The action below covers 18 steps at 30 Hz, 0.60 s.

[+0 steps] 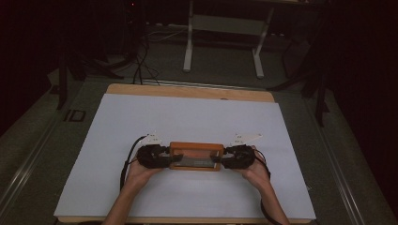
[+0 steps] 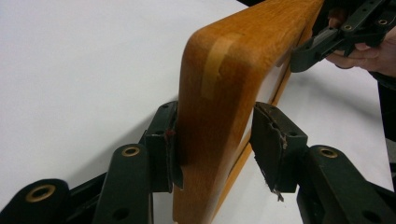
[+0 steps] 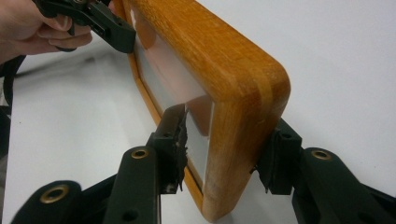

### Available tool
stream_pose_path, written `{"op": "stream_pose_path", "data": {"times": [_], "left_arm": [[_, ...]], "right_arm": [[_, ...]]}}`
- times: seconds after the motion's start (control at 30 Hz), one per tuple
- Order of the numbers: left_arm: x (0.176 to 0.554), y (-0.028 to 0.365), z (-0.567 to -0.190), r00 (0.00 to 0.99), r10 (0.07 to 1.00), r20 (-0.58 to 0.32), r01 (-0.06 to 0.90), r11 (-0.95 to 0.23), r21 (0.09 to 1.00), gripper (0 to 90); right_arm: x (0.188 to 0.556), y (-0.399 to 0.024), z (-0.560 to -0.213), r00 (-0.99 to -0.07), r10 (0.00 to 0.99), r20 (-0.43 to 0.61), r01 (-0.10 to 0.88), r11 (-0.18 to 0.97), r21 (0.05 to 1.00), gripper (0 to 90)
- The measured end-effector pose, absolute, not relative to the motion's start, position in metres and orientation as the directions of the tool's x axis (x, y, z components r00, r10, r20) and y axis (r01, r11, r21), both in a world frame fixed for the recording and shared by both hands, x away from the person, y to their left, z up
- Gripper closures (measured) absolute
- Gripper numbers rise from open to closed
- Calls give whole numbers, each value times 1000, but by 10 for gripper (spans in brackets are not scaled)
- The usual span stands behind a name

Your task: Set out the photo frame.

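Frame: we find the wooden frame (image 1: pixel 196 156) near the middle of the white bench (image 1: pixel 187 117), long axis left-right, glass facing up | left tool (image 2: pixel 212 144): straddles left end, one pad touching, other apart, so open | right tool (image 3: pixel 224 149): clamps right end | why: an end each keeps it level.
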<state>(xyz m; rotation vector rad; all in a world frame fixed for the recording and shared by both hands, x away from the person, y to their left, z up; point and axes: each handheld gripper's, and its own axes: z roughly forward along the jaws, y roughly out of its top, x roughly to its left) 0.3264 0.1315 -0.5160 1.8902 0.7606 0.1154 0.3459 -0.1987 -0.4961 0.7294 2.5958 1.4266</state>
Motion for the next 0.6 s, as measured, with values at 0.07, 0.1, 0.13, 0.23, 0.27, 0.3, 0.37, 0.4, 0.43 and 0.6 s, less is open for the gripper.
{"op": "stream_pose_path", "data": {"times": [0.07,0.1,0.13,0.23,0.27,0.3,0.37,0.4,0.43,0.6], "left_arm": [[328,132,-517,789,555,-264,456,-239,858,535],[328,131,-518,786,559,-266,457,-235,858,535],[329,131,-518,783,562,-265,458,-233,858,535],[331,131,-519,773,575,-268,464,-224,857,535],[332,130,-520,768,579,-273,468,-216,857,534],[332,130,-520,765,582,-277,472,-213,855,533],[333,130,-521,759,586,-283,476,-204,855,531],[334,130,-521,757,587,-286,479,-202,854,531],[334,130,-521,756,589,-287,481,-201,854,531],[335,130,-522,749,595,-292,486,-195,852,529]], "right_arm": [[348,-199,-497,-879,449,160,372,438,818,570],[349,-200,-498,-878,448,165,375,433,820,569],[350,-200,-498,-877,450,167,377,430,820,566],[353,-199,-500,-871,458,178,387,415,824,554],[355,-199,-501,-868,463,182,392,411,823,550],[356,-199,-502,-865,466,186,396,406,824,548],[358,-199,-502,-862,470,190,401,402,823,542],[358,-199,-503,-861,471,193,404,400,823,540],[359,-199,-503,-860,473,194,405,399,823,538],[361,-198,-504,-856,477,200,411,392,823,531]]}}
